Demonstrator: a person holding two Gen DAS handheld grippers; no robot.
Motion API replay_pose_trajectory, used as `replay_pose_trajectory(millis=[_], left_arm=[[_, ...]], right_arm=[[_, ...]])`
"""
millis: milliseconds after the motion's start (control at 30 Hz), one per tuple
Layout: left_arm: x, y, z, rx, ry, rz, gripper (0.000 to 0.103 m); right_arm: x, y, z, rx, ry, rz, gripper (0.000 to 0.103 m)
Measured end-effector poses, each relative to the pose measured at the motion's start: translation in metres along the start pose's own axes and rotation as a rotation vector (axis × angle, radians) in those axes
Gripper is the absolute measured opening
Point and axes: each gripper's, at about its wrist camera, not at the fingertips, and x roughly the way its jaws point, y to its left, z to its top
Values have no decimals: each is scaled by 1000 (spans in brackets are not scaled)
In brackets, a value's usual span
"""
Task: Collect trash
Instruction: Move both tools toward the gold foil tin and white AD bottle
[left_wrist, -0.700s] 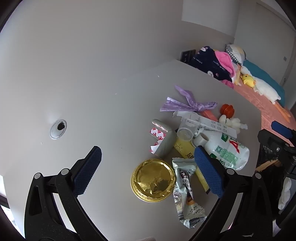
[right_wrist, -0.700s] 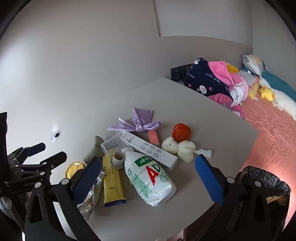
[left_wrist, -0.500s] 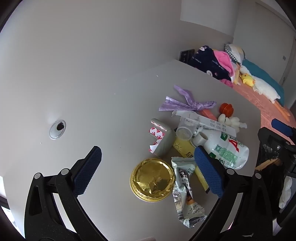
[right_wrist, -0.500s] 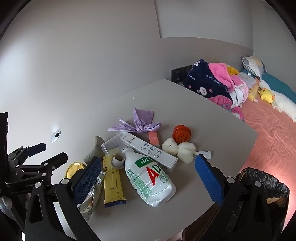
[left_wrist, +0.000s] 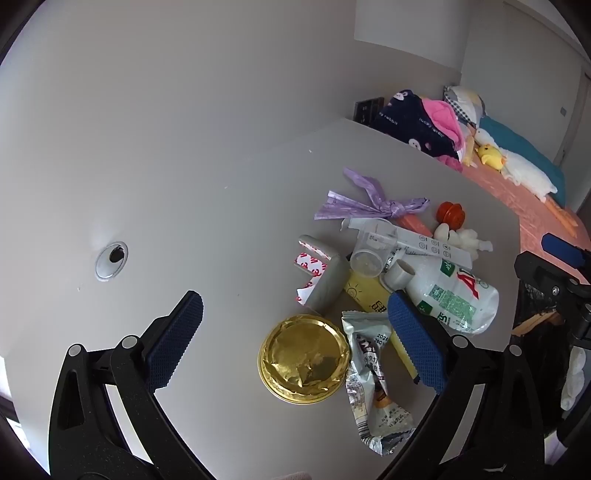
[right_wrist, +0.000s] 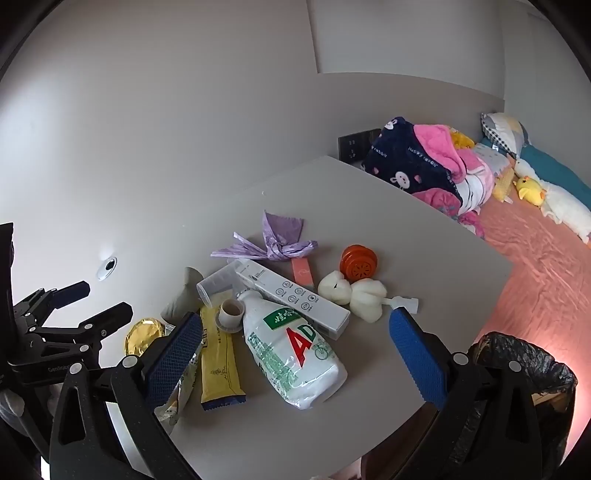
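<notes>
Trash lies in a heap on the grey table (left_wrist: 207, 192). A gold foil lid (left_wrist: 303, 359) sits between my left gripper's fingers, beside a silver snack wrapper (left_wrist: 371, 373). My left gripper (left_wrist: 291, 334) is open and empty above them. A white AD bottle (right_wrist: 291, 347), a yellow sachet (right_wrist: 218, 360), a white box (right_wrist: 295, 295), a clear cup (right_wrist: 218, 282), a purple knotted bag (right_wrist: 275, 243), an orange cap (right_wrist: 358, 262) and white foam pieces (right_wrist: 351, 291) lie ahead of my right gripper (right_wrist: 291, 345), which is open and empty over the bottle.
A bin lined with a black bag (right_wrist: 524, 373) stands off the table's near right edge. A grey corner guard with red-printed tape (left_wrist: 321, 275) lies left of the heap. A cable hole (left_wrist: 110, 256) is in the table. A bed with blankets and toys (right_wrist: 443, 166) lies beyond.
Both grippers have shifted very slightly; the trash has not moved and nothing was taken hold of.
</notes>
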Motion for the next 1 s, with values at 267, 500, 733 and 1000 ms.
replay_pose_trajectory(millis=[267, 500, 733, 1000], left_arm=[[-1, 4, -1, -16, -5, -14, 97], [-3, 1, 0, -5, -11, -25, 97], [-2, -1, 0, 0, -11, -33, 97], [-4, -2, 0, 5, -17, -40, 97]], right_arm=[[2, -1, -2, 5, 3, -2, 100], [2, -1, -2, 4, -3, -7, 100], [-1, -4, -3, 13, -7, -8, 100], [-2, -4, -4, 12, -7, -10, 100]])
